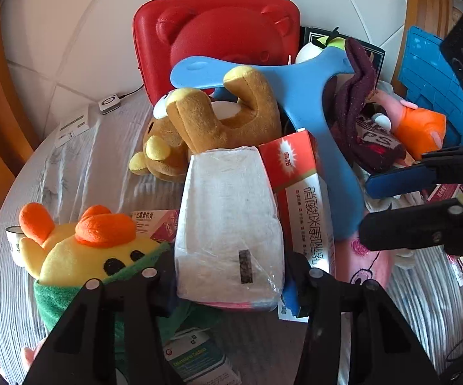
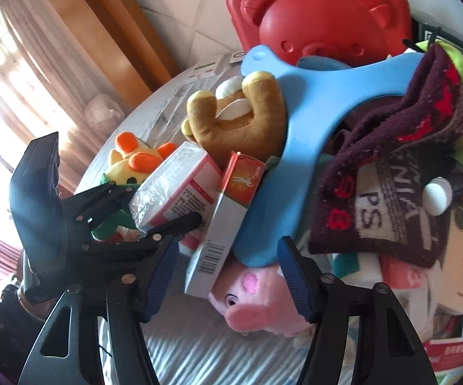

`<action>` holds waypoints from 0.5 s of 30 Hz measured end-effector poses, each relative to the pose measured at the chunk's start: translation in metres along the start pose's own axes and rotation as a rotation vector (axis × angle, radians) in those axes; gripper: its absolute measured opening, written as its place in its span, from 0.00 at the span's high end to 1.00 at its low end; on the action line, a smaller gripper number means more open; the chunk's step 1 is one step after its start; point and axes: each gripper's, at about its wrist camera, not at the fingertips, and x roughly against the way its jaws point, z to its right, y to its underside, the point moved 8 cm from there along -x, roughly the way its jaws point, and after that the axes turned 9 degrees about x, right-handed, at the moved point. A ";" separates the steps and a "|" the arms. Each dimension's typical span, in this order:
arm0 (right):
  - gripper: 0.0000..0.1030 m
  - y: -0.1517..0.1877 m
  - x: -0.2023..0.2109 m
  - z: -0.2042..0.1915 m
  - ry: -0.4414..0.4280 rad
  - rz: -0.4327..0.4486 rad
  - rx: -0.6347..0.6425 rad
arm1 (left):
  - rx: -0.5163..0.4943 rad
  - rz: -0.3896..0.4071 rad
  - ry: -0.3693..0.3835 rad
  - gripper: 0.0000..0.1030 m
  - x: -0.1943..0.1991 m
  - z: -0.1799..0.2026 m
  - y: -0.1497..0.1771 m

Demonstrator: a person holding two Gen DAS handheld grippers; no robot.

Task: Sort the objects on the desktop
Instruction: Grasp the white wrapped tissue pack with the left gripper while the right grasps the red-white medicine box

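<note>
A white plastic-wrapped tissue pack (image 1: 228, 224) sits between the fingers of my left gripper (image 1: 231, 284), which is shut on it; in the right wrist view the pack (image 2: 167, 186) shows in the left gripper (image 2: 154, 205). A red and white medicine box (image 1: 305, 199) leans beside it (image 2: 225, 221). My right gripper (image 2: 228, 272) is open over the pink pig plush (image 2: 257, 301) and the box, holding nothing; it also shows in the left wrist view (image 1: 401, 199). A brown bear plush (image 1: 218, 122), a yellow and orange plush (image 1: 80, 250) and a blue foam piece (image 1: 311, 96) lie in the pile.
A red bear-shaped case (image 1: 218, 32) stands at the back against the tiled wall. A dark knitted sock (image 2: 392, 173), an orange toy (image 1: 421, 128), a blue block plate (image 1: 430, 73) and several small boxes crowd the right. A white device (image 1: 109, 102) lies at the table's far left.
</note>
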 end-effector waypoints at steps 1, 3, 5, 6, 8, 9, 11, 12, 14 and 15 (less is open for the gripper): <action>0.49 0.000 -0.006 -0.002 -0.027 -0.009 -0.005 | -0.002 -0.003 -0.002 0.54 0.001 -0.001 0.002; 0.52 0.001 -0.018 -0.005 -0.056 -0.024 -0.016 | 0.015 -0.002 0.004 0.54 0.003 -0.003 0.003; 0.58 0.002 -0.028 -0.006 -0.074 -0.038 -0.028 | 0.034 0.002 0.011 0.54 0.004 -0.006 0.004; 0.58 0.001 -0.031 -0.006 -0.079 -0.039 -0.032 | 0.037 0.002 0.009 0.54 0.003 -0.007 0.003; 0.61 -0.001 -0.036 -0.007 -0.095 -0.044 -0.047 | 0.039 0.002 0.009 0.54 0.003 -0.007 0.002; 0.65 -0.003 -0.039 -0.007 -0.098 -0.054 -0.056 | 0.038 0.003 0.007 0.54 0.003 -0.007 0.002; 0.68 -0.001 -0.049 -0.004 -0.116 -0.091 -0.095 | 0.040 0.003 0.001 0.54 0.002 -0.008 0.001; 0.71 -0.001 -0.052 -0.003 -0.119 -0.096 -0.107 | 0.050 0.003 0.006 0.54 0.002 -0.009 0.001; 0.75 0.000 -0.053 -0.001 -0.109 -0.092 -0.111 | 0.064 0.004 0.010 0.54 0.003 -0.011 0.001; 0.76 0.001 -0.051 -0.003 -0.102 -0.093 -0.098 | 0.065 0.004 0.008 0.54 0.002 -0.011 0.001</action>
